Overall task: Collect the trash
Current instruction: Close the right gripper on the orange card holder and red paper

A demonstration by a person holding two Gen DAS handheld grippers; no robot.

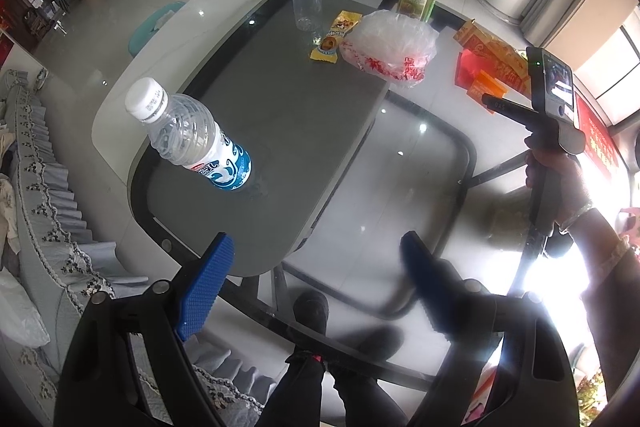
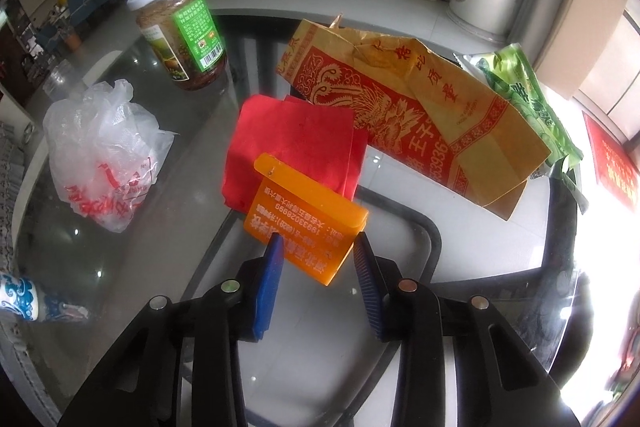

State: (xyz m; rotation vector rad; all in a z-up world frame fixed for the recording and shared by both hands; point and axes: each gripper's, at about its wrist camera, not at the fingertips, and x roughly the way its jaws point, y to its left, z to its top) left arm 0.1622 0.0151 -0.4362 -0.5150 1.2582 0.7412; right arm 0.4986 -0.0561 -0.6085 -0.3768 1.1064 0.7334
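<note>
The right tool [image 2: 318, 247] straddles an orange card [image 2: 304, 219], not clearly pinching; red paper [image 2: 296, 143] behind it. The left tool [image 1: 316, 259] gapes empty; bottle [image 1: 192, 139] left of centre on the desk [image 1: 280, 131].

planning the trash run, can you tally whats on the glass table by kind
Containers: 3: water bottle, empty clear cup, jar with white lid
Bags: 2: white plastic bag, yellow and red paper bag
Snack wrappers: 2: yellow wrapper, green wrapper
Flat pieces: 2: red paper, orange plastic card
Total: 9
</note>
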